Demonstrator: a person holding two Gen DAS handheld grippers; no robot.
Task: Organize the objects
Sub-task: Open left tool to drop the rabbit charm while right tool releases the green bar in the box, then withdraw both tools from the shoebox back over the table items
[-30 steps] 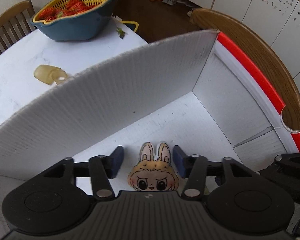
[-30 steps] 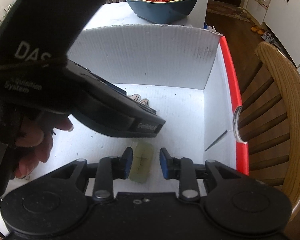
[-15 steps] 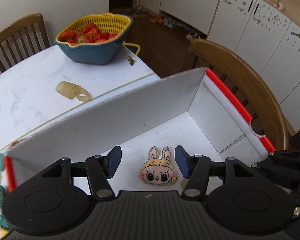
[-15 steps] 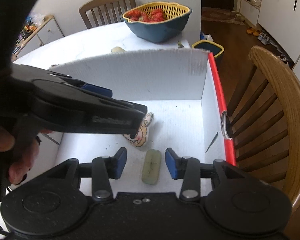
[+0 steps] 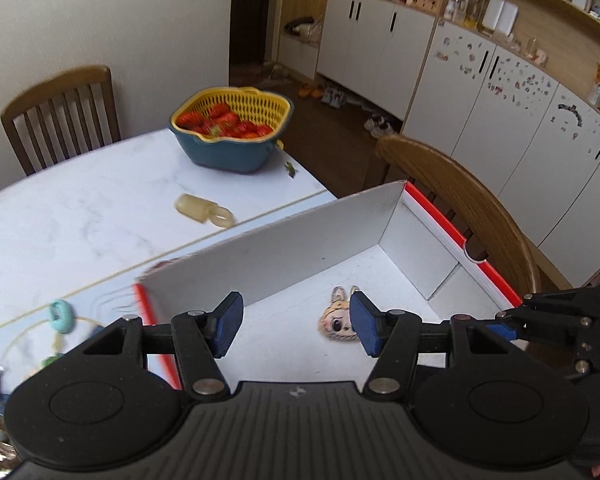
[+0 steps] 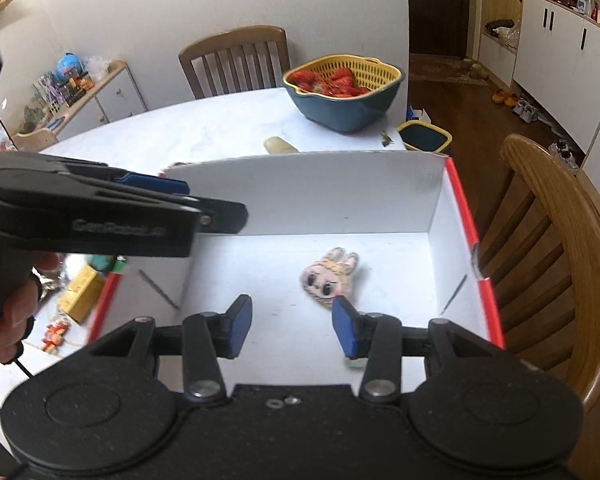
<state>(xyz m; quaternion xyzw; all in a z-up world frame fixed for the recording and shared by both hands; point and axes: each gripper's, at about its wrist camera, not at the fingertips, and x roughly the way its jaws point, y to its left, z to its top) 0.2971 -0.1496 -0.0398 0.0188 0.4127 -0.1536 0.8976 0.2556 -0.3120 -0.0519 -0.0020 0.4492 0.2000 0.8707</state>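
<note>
White table (image 5: pixel 80 216), bunny charm (image 6: pixel 327 280) in white box (image 6: pixel 312 196), left tongs (image 5: pixel 296 326) and right tongs (image 6: pixel 292 330) both released, empty

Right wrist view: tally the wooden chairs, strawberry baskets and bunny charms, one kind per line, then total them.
wooden chairs: 2
strawberry basket: 1
bunny charm, lying in the white box: 1
Total: 4

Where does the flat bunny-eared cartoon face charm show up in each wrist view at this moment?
Left wrist: the flat bunny-eared cartoon face charm lies on the white box floor, partly hidden behind the near-side blue finger pad.
Right wrist: it lies right of centre on that floor.
Shared landmark: the yellow-and-blue strawberry basket on the table beyond.
</note>
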